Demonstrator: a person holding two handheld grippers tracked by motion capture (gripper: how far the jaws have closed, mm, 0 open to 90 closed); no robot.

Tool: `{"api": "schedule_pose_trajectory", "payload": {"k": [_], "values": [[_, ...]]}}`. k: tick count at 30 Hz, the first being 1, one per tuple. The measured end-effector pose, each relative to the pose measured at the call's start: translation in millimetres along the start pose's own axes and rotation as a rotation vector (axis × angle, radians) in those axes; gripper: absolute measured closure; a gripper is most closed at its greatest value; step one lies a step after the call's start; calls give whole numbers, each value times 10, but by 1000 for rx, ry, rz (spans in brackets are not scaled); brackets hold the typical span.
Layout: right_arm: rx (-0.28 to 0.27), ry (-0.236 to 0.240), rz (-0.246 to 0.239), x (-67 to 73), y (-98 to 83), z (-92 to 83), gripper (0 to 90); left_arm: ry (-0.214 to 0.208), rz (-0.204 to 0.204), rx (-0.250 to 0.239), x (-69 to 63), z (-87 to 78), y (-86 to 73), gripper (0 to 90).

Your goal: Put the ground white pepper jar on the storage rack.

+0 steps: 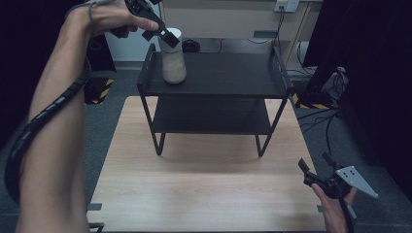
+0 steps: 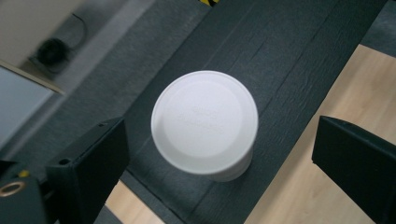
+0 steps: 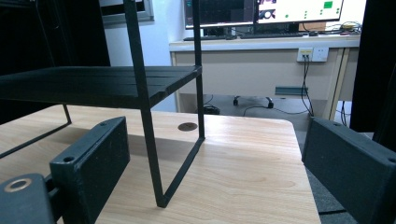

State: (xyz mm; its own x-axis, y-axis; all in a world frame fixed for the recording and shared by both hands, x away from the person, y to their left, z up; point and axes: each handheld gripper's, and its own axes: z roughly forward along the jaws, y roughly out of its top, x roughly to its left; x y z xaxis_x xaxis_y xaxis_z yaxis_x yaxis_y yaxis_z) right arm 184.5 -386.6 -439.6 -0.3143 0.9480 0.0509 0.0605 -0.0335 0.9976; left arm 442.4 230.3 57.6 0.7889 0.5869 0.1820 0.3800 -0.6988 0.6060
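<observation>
Dim room with dark curtains at the sides, a pale desk and wall sockets at the back, cables trailing over grey carpet. In the middle, a light wooden table with a smooth, grained top, carrying a black two-tier metal rack on thin angled legs; upper shelf ribbed and matte, with low rails at both ends. On the left part of that upper shelf, upright, a white cylindrical container with a round, flat, faintly embossed lid, likely smooth plastic. Directly above it, the left gripper, pointing steeply down, blocky black jaws spread wide on either side of the lid and not touching it, so nothing gripped; judging by this pose, either a release just finished on the shelf or a grasp about to begin. A ribbed black cable winding along the raised left forearm. At the near right corner of the table, the right gripper, held low and roughly level, grey three-cornered plate on top, jaws spread wide with nothing between them, facing the rack's front leg; seemingly parked out of the way.
</observation>
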Motion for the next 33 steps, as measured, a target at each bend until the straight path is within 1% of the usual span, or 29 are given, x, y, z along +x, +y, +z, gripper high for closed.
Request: {"api": "schedule_pose_trajectory", "payload": {"k": [1, 3, 4, 6, 10, 11, 13, 14, 17, 18, 20, 21, 25, 27, 29, 31, 32, 33], "values": [[0, -1, 1, -1, -1, -1, 75, -3, 5, -3, -18, -44, -21, 37], [-1, -3, 4, 2, -3, -2, 75, 10, 24, -12, -88, -140, -76, 35], [0, -1, 4, 1, -2, -1, 75, 4, 28, -25, -99, -194, -124, 35], [0, 0, 2, 7, -1, 5, 75, 23, 39, -44, -159, -309, -214, 35], [2, 8, -3, 18, 4, 13, 75, 43, 57, -94, -261, -577, -460, 36], [3, 9, -3, 20, 5, 17, 75, 47, 58, -105, -283, -619, -512, 36], [7, 9, 0, 24, 8, 24, 75, 52, 56, -129, -328, -726, -651, 35], [8, 10, 1, 26, 8, 29, 75, 53, 63, -141, -355, -790, -737, 35], [10, 17, -2, 39, 11, 41, 75, 57, 64, -185, -420, -911, -947, 35], [11, 20, -4, 44, 13, 43, 76, 63, 78, -237, -492, -1021, -1188, 35], [10, 23, -9, 55, 14, 41, 76, 63, 79, -240, -496, -1030, -1206, 43], [10, 23, -9, 55, 13, 41, 76, 63, 78, -250, -510, -1056, -1264, 42], [13, 20, -7, 66, 15, 35, 76, 80, 67, -287, -600, -1188, -1581, 42], [15, 19, -7, 72, 18, 35, 76, 85, 65, -297, -646, -1242, -1729, 42], [16, 20, -12, 72, 18, 36, 76, 78, 58, -320, -686, -1273, -1873, 42], [20, 20, -12, 77, 18, 42, 76, 83, 68, -318, -769, -1306, -2007, 42], [22, 21, -12, 81, 19, 45, 76, 78, 67, -320, -784, -1314, -2053, 42], [22, 22, -14, 83, 20, 45, 76, 86, 66, -321, -830, -1326, -2126, 42]]}}
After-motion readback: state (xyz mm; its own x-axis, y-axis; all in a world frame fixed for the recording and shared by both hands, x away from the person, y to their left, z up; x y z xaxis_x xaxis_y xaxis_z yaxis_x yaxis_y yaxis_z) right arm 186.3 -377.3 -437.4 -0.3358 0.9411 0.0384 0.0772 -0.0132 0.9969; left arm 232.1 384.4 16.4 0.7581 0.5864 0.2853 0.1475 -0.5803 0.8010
